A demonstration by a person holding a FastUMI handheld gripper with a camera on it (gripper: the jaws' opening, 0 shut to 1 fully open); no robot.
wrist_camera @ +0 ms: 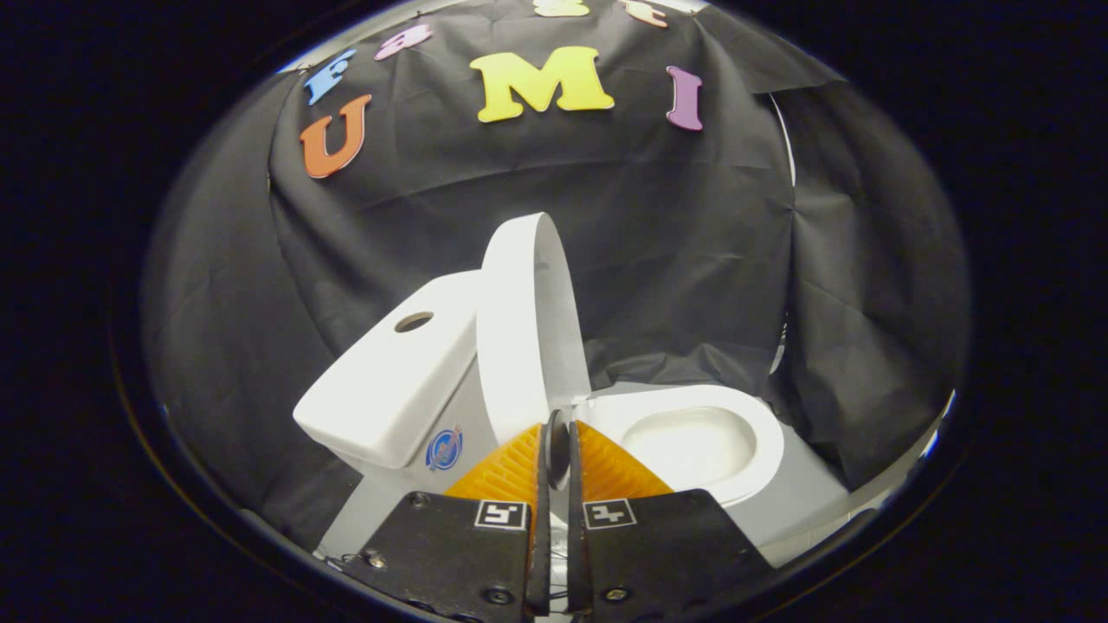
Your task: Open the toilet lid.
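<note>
The toilet lid (pixel 528 320) stands raised, nearly upright, leaning toward the white tank (pixel 389 381) just behind it. The claw (pixel 557 433) is closed down to a thin slit, its two fingers almost together, and it appears to pinch the lid's lower edge between its tips, though the contact itself is hard to make out. Beside the lid, the seat and open bowl (pixel 692 441) lie uncovered. Black cloth hangs behind the toilet.

Lid (pixel 528 320) between tank (pixel 394 381), bowl (pixel 692 441)
</note>
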